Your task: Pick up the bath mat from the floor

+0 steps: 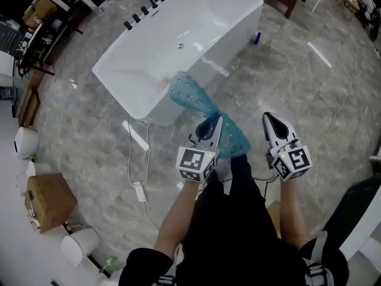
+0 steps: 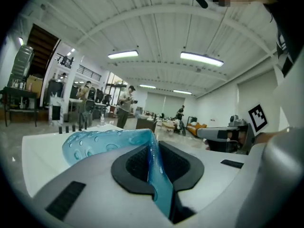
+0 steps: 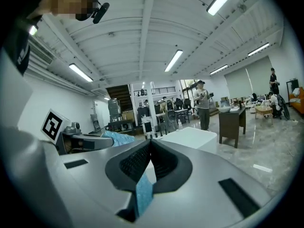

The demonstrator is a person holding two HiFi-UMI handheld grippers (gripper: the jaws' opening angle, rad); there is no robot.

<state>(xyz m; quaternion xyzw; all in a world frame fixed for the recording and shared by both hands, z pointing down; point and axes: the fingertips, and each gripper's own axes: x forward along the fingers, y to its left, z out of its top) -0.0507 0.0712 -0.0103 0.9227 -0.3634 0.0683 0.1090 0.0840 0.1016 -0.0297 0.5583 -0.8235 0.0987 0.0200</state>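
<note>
Your left gripper (image 2: 153,156) is clamped on the teal, translucent rubber bath mat (image 1: 196,97). The dark ribbed pads (image 2: 135,164) pinch one edge of the sheet, which stands on edge between them.

From that grip the mat runs away to the far left, towards the white, glossy, rectangular bathtub (image 1: 196,34). Its far end curls over and shows rows of raised bubbles, probably suction cups. It looks soft and limp and sags under its own weight. Whether that far end touches the tub rim cannot be told.

Your right gripper (image 1: 269,123) stands just right of the mat's near end, apart from it, with its jaws together at the tips. A pale blue sliver sits low in their slot. I cannot identify it.

Finding: the mat appears to be off the grey marble-patterned polished floor (image 1: 297,70), held by one gripper alone. The pick-up looks essentially done. What remains, in my judgement, is to steady the hanging length.
</note>
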